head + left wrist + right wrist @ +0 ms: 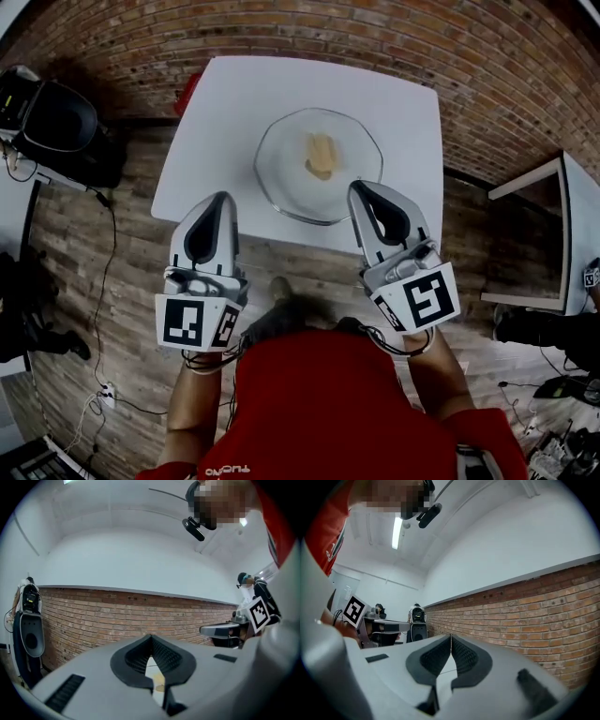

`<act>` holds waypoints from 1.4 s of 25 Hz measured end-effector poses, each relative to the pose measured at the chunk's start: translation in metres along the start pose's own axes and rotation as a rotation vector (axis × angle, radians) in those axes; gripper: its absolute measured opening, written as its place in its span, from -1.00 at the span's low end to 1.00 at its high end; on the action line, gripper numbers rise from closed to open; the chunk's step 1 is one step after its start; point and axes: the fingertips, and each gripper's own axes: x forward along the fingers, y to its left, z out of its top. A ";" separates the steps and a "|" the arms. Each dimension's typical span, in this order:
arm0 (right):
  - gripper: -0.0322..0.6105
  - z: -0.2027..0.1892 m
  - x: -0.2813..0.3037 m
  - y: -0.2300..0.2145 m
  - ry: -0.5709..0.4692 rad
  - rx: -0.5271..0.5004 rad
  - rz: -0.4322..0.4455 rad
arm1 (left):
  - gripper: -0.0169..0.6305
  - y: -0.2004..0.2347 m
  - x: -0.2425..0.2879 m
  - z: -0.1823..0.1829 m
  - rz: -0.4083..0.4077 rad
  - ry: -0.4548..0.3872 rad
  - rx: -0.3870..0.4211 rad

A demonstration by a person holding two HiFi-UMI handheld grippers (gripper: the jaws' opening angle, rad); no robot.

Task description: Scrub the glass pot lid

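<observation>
- The glass pot lid (281,167) lies flat on the white table (403,122), closer to the person's edge than to the brick wall (469,56).
- There's a yellowish lump (321,155) at the middle of the lid. It might be a sponge, but the head view is too soft to be sure.
- The left gripper (222,199) has its jaws pressed together with nothing between them. The left gripper view shows it clearly, with the ribbed black pads (165,654) meeting at the tip.
- It hangs over the table's near edge, just left of the lid and not touching it.
- Same deal with the right gripper (359,187): jaws closed on nothing, pads (464,657) meeting in a thin line in the right gripper view.
- Its tip sits right at the lid's right rim. I honestly can't tell whether it's touching the glass or just above it.
- The two grippers point roughly the same way, toward the wall, with the lid between their tips.
- Each one shows up in the other's camera off to the side, marker cube (260,611) and all.
- The person holding them wears a red shirt (328,403) and stands on the wooden floor (141,272).
- A black machine (56,122) sits off to the left by the wall, and a second white table (581,225) is at the far right.
</observation>
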 end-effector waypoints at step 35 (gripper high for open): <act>-0.80 -0.051 0.130 -0.086 0.141 -0.018 -0.123 | -0.90 0.068 0.168 -0.057 -0.094 0.136 -0.022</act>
